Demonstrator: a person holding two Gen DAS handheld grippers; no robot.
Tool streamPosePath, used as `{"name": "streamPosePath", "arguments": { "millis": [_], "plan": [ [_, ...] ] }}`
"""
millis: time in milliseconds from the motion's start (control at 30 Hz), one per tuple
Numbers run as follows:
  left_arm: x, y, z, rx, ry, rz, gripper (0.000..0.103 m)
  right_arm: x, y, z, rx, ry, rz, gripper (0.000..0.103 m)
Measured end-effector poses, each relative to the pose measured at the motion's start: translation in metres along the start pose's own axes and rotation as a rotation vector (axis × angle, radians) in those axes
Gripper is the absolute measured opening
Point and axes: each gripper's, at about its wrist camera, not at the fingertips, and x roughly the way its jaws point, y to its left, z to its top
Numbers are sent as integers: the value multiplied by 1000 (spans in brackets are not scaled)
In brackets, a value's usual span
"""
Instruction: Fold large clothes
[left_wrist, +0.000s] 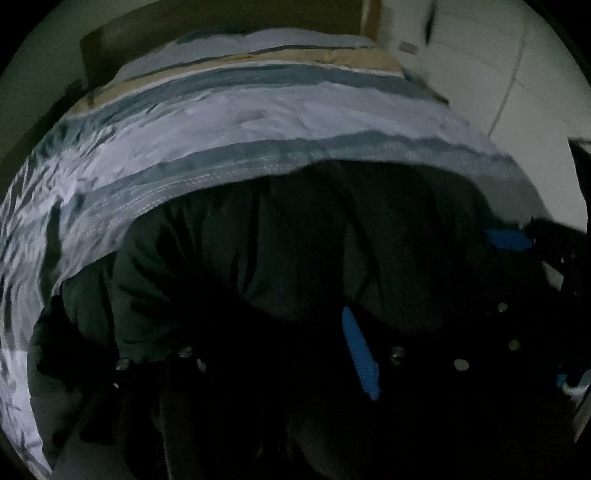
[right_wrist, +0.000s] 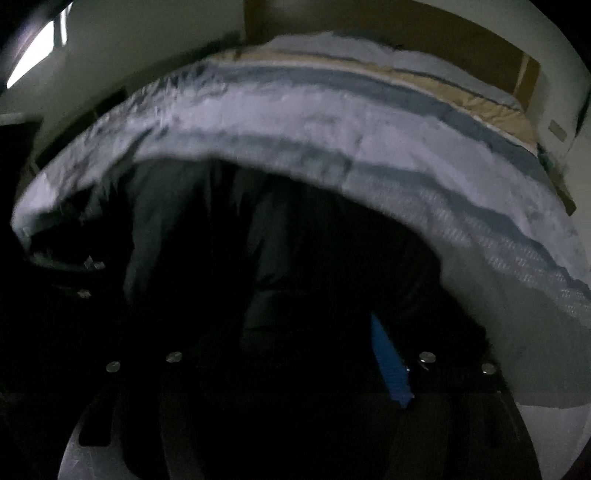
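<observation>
The left tongs (left_wrist: 280, 354) hang low over a dark garment (left_wrist: 280, 236), and only one blue ribbed pad (left_wrist: 360, 354) shows clearly; the other finger is lost in shadow, so whether these tongs are released or clenched on cloth I cannot tell. The right tongs (right_wrist: 295, 365) are just as dim: one blue pad (right_wrist: 389, 365) stands out at the right of the dark frame, the opposite finger is not visible, and their state cannot be told either. In the left wrist view the right tongs also appear at the right edge, with a blue pad (left_wrist: 508, 238) lying against the garment's far side.

The dark garment (right_wrist: 207, 229) is bulky, creased and puffy, and lies on the near part of a bed, filling the lower middle of both views. Its exact kind is too dark to make out.

Under and beyond it spreads a bedspread (left_wrist: 229, 122) in pale lilac-white with grey-blue bands and one tan band (left_wrist: 362, 59) near the far end. The same cover (right_wrist: 332, 122) arches across the right wrist view. Behind the bed stands a brown headboard (right_wrist: 406, 26) against a pale wall (left_wrist: 480, 55). A bright window (right_wrist: 33, 59) glows at the upper left of the right wrist view.

No brand, label or readable writing can be made out.
</observation>
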Motion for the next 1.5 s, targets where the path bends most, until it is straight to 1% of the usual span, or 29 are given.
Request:
{"name": "streamPosePath", "arguments": {
  "millis": [67,233,367,533,633,700,733,833,933,1033,1167,1300,1400,1500],
  "plan": [
    [3,-3,-6,24,-11,10,59,0,1,-3,-4,-10,-5,75],
    [5,-8,-18,57,-64,19,61,0,4,-10,-14,-47,-28,75],
    [-1,-6,-29,50,-101,-1,61,-8,11,-19,-26,-89,-60,75],
    [-11,-6,-37,51,-97,-25,61,-16,13,-24,-25,-96,-58,75],
    [-24,-4,-39,25,-118,-39,61,-26,14,-26,-29,-102,-66,75],
    [-42,0,-42,-10,-147,-60,61,-45,14,-30,-3,-121,-54,75],
    [-51,0,-43,-18,-156,-67,61,-45,14,-30,-3,-121,-54,75],
    [-83,-5,-49,0,-174,-46,61,-71,19,-36,9,-132,-46,75],
    [-116,-10,-60,-5,-177,-53,61,-106,27,-47,26,-148,-43,75],
    [-155,-18,-83,-11,-189,-44,61,-141,38,-63,48,-172,-39,75],
    [-206,-28,-124,-46,-200,-33,61,-188,55,-94,92,-194,-24,75],
    [-249,-35,-167,-70,-213,0,61,-227,71,-135,131,-197,-17,75],
    [-283,-41,-200,-70,-229,46,62,-252,78,-165,152,-191,-27,75],
    [-311,-46,-222,-70,-254,72,62,-272,78,-190,179,-195,-40,75]
  ]
}}
